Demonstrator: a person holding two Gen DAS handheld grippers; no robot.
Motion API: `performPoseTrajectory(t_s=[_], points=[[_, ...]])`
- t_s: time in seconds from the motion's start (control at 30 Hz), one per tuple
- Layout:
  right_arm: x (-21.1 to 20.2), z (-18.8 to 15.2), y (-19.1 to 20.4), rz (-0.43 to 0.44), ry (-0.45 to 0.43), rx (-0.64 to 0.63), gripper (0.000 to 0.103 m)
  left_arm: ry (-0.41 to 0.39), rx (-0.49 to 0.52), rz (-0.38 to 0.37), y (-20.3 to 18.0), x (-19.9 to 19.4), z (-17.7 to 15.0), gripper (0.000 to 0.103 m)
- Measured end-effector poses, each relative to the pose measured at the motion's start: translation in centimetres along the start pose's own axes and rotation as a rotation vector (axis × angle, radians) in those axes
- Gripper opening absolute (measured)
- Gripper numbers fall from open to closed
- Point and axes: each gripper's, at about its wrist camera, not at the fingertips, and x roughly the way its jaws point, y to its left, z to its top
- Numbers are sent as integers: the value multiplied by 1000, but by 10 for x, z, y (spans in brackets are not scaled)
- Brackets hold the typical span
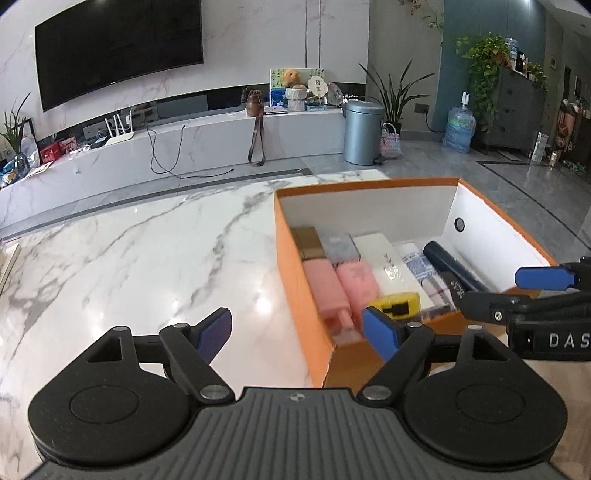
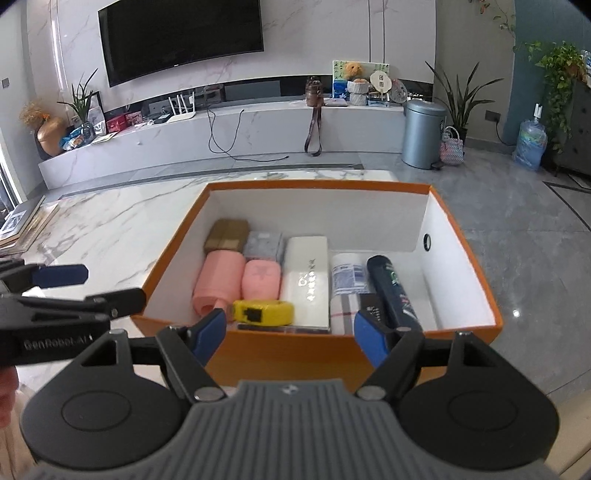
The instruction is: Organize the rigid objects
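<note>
On marble table [image 2: 110, 229], orange box [image 2: 288, 354], both hand-held grippers wide, empty, television [image 2: 181, 33] behind.

We were in a home's living room: a big TV [image 2: 181, 35] hung on a marble wall above a long low console [image 2: 221, 136] with a teddy bear [image 2: 352, 70], potted plants [image 2: 461, 96], a bin [image 2: 423, 134] and a water jug [image 2: 530, 144].
</note>
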Motion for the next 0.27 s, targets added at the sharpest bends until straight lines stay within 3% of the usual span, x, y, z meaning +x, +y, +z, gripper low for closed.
performPoseTrajectory(t_s=[0.27], points=[[-1,-4,5,4,7,-3,76,1,-25,-5,6,-5,-10,95]])
